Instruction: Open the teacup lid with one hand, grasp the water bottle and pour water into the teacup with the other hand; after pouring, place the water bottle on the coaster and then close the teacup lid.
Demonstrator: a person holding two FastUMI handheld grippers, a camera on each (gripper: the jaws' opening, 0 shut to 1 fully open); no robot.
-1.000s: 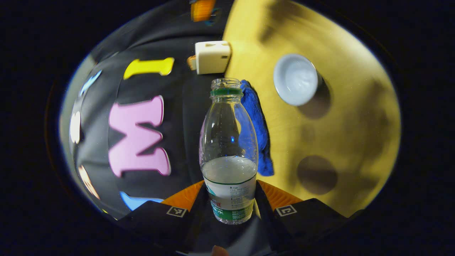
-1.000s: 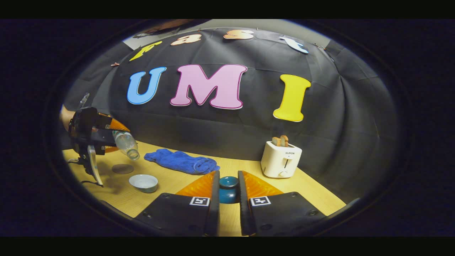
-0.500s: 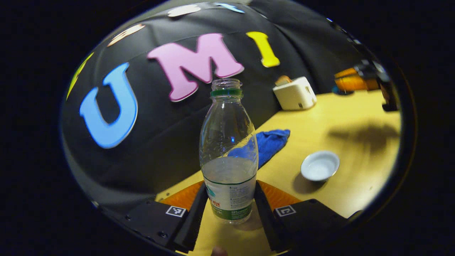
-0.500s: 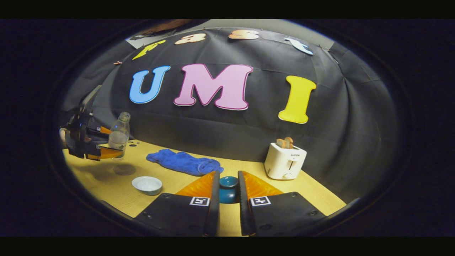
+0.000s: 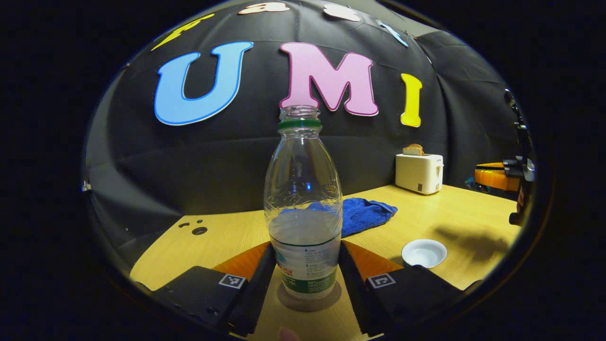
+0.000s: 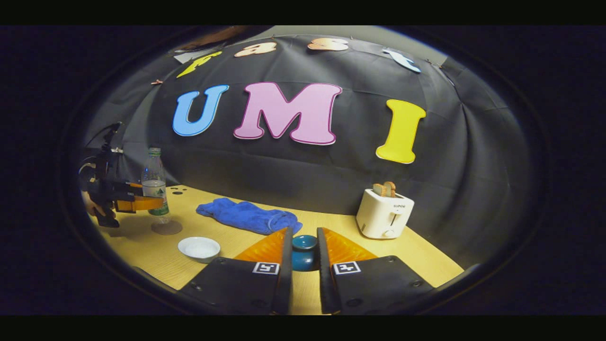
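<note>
Left gripper (image 5: 305, 274) level, fingers (image 5: 258, 277) on upright bottle (image 5: 304, 208)

Staged recording booth: black cloth wall (image 6: 303, 180), wooden table (image 6: 426, 255), toaster (image 6: 384, 213).

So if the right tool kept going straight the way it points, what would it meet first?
Past the teacup lid it grips, bare table, then likely the black cloth wall; towel and toaster sit off-line, though depth is unclear.

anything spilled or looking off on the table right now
No spill shows on the table. The water bottle stands upright over the coaster in the left gripper, and it has no cap. The teacup sits open while the right gripper holds its lid.
</note>
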